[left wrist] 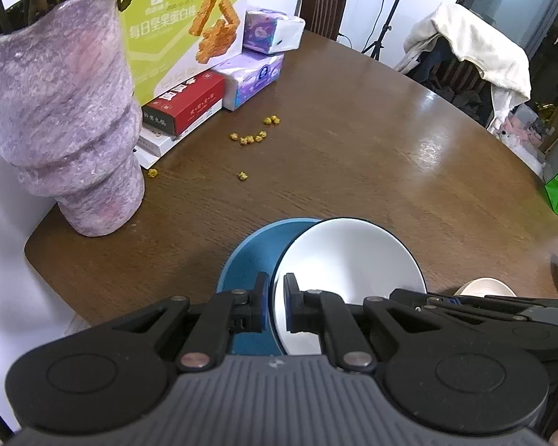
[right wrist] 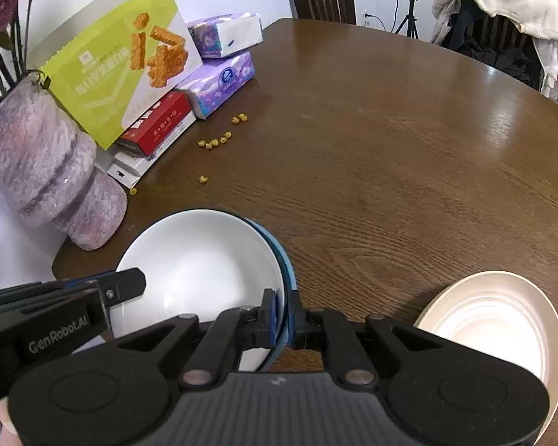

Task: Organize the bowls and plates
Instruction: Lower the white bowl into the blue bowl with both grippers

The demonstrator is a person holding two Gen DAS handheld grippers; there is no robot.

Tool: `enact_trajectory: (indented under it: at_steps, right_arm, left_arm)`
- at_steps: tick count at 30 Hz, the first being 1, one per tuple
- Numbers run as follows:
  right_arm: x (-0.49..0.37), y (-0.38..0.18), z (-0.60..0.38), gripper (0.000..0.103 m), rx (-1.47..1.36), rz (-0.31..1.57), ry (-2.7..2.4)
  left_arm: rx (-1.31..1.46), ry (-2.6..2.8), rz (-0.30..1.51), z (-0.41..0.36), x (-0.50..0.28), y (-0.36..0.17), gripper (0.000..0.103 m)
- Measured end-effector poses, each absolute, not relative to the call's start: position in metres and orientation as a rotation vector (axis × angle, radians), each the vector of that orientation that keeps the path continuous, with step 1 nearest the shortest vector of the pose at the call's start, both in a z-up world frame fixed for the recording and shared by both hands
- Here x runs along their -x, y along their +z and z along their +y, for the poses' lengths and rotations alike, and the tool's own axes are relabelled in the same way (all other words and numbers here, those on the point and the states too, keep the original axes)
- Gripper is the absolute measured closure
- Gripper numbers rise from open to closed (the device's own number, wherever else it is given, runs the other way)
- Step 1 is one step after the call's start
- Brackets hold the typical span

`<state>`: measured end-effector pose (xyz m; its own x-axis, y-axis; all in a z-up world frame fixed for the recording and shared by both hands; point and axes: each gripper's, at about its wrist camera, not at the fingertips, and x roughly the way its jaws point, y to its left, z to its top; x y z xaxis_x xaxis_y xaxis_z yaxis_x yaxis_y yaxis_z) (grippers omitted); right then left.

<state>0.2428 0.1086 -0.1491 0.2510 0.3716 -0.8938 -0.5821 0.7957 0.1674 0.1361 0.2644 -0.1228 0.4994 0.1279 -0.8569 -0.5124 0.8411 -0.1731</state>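
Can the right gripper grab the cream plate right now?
Probably not yet. The right gripper is clamped on the white bowl, though the cream plate sits close beside it with nothing between.

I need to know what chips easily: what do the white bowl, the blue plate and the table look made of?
White bowl: likely glazed ceramic, smooth with a soft sheen.
Blue plate: matte, finely speckled; ceramic or melamine, unclear.
Table: varnished wood, visible grain and glossy reflections.

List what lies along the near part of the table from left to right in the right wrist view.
Mottled purple ceramic vase → white bowl with dark rim, nested in a blue dish and clamped at its rim by the right gripper → cream ridged plate.
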Motion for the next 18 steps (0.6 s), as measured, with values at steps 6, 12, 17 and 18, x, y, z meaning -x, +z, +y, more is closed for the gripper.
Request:
enact_trajectory:
  at_steps: [6, 12, 17, 18]
  right_arm:
    - [-0.245, -0.156, 0.117, 0.097, 0.223, 1.164, 0.657]
    - [-0.248, -0.164, 0.123, 0.097, 0.228, 1.181, 0.655]
    - [-0.250, -0.171, 0.127, 0.097, 0.235, 1.196, 0.653]
    - [-0.251, -0.173, 0.127, 0.097, 0.237, 1.199, 0.652]
  left_arm:
    - [0.448, 0.403, 0.995, 0.271, -0.138, -0.130, 0.094]
    - [0.455, 0.400, 1.014, 0.277, -0.141, -0.138, 0.094]
    - [0.457, 0.398, 1.030, 0.280, -0.144, -0.146, 0.094]
    - [0.458, 0.398, 1.033, 0.281, -0.145, -0.147, 0.094]
